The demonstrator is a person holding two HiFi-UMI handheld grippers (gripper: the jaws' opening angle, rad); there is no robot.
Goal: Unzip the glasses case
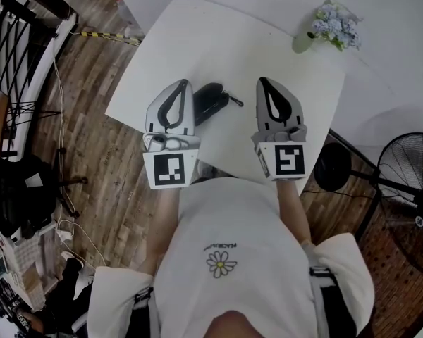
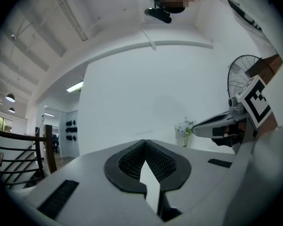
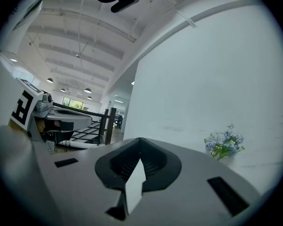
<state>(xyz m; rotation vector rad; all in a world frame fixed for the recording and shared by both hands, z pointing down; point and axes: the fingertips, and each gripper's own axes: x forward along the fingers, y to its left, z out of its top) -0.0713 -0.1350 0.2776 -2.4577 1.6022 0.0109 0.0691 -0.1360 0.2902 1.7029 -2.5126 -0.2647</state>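
Hand-held grippers clenched on nothing
The left hand-held gripper (image 1: 185,84) and right hand-held gripper (image 1: 262,82) hover over the surface (image 1: 218,41); the glasses case (image 1: 210,101) lies between them, by the near edge.

head view: steeply down over table (image 1: 197,41) | left gripper view, right gripper view: level, toward wall (image 2: 146,88) | shared: flowers (image 1: 336,27)
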